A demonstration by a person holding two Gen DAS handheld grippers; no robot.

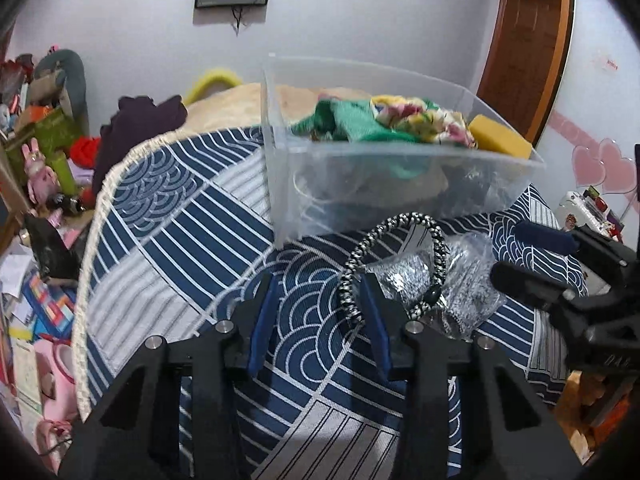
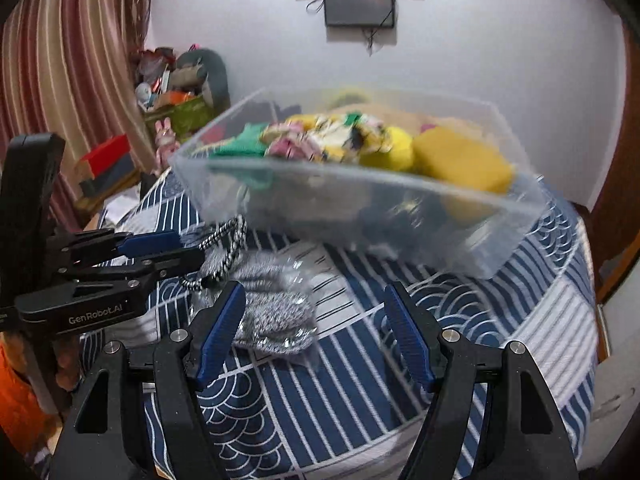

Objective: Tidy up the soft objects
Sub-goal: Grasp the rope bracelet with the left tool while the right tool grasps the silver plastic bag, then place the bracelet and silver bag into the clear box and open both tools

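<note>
A clear plastic bin point(image 1: 400, 184) stands on the blue patterned cloth and holds green and floral fabrics point(image 1: 384, 120) and a yellow sponge point(image 1: 500, 138). It also shows in the right wrist view point(image 2: 360, 200). In front of it lie a black-and-white braided cord loop point(image 1: 400, 256) and a grey knit item in clear wrap point(image 1: 464, 292). My left gripper point(image 1: 320, 292) is open, its right finger against the cord. My right gripper point(image 2: 316, 308) is open above the cloth, just right of the wrapped knit item point(image 2: 276, 312). The left gripper point(image 2: 168, 248) also shows in the right wrist view, beside the cord point(image 2: 224, 248).
The blue-and-white cloth point(image 1: 180, 240) covers a round-edged surface with a fringed rim at the left. Clutter, boxes and pink toys point(image 1: 40, 176) lie beyond the left edge. A dark purple garment point(image 1: 136, 128) sits behind. A wooden door point(image 1: 532, 40) stands at the right.
</note>
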